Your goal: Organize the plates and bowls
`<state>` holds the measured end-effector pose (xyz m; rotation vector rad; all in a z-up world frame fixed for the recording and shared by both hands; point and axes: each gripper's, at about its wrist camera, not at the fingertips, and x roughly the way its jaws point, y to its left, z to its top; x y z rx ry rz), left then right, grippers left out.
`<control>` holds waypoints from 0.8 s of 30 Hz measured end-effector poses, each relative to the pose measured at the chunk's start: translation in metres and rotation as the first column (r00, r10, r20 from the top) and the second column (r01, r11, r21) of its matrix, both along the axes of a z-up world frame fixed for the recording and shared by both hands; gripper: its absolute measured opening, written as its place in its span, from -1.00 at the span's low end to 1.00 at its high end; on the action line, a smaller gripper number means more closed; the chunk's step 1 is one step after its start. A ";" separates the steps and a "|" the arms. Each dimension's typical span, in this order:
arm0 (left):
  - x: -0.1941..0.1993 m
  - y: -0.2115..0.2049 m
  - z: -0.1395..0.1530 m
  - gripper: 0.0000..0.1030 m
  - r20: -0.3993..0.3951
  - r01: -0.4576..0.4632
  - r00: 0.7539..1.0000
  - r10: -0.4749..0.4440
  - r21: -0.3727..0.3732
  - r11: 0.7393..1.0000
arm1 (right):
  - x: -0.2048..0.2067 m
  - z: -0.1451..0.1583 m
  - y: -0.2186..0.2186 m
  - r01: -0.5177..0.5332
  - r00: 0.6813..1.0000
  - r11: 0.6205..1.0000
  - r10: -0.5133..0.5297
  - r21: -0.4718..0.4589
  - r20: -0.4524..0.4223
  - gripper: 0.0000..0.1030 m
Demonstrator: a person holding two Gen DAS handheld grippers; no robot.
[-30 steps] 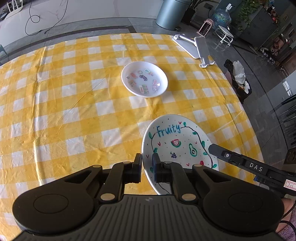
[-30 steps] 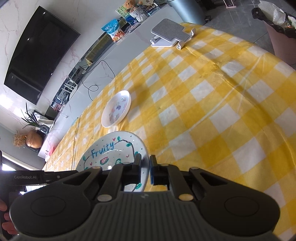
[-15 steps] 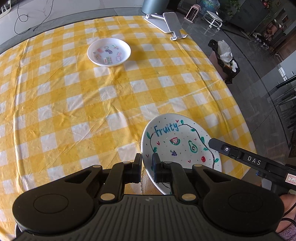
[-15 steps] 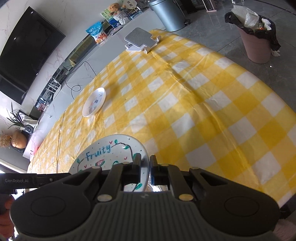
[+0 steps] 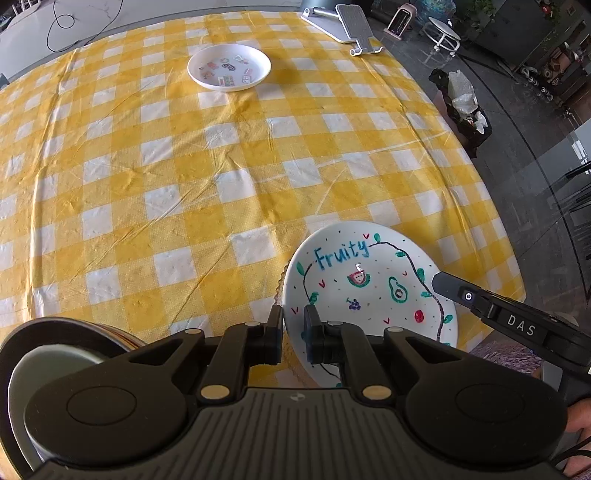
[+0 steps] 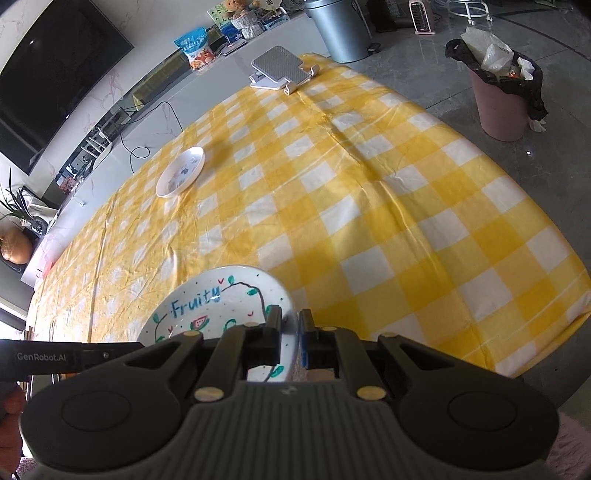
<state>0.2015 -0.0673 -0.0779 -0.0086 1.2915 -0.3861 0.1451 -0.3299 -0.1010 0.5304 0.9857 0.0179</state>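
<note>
Two grippers on one plate here, and the whole scene sits on a big table under a yellow-and-white checked tablecloth (image 5: 221, 166), mostly bare cloth so there's plenty of room to sort things. Next biggest is the "Fruity" plate (image 5: 369, 280), held up over the near edge of the table, looks like it's clear of the cloth, though I can't be totally sure. The left gripper (image 5: 293, 325) has its jaws clenched on the plate's near-left rim, and the right gripper (image 6: 290, 328) is pinching the opposite rim, which makes sense: a wide flat plate stays level with a grip on both sides. Off in the near-left corner of the left view there's a dark round container (image 5: 55, 343); can't tell what it is. Far across the table is the small white bowl (image 5: 229, 66) with little stickers inside, well apart from the plate. Smallest bit: a phone stand (image 5: 347, 29) at the far edge.
</note>
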 end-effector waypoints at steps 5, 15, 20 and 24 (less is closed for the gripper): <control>-0.004 -0.003 -0.003 -0.77 0.023 -0.009 1.000 0.009 0.022 1.000 | -0.002 0.002 0.007 -0.022 1.000 0.999 0.023 -0.046 0.010 -0.86; -0.009 -0.011 -0.008 -0.97 0.044 0.020 0.999 -0.022 0.032 0.999 | -0.006 0.004 0.023 -0.066 0.997 0.985 0.071 -0.158 0.024 -0.85; -0.013 -0.022 -0.005 -0.96 0.076 0.049 0.996 -0.053 0.053 0.997 | -0.007 0.003 0.028 -0.084 0.996 0.977 0.090 -0.196 0.023 -0.96; -0.013 -0.021 0.000 -0.93 0.101 0.051 0.993 -0.057 0.060 0.997 | -0.006 0.003 0.029 -0.085 0.996 0.975 0.091 -0.203 0.025 -0.96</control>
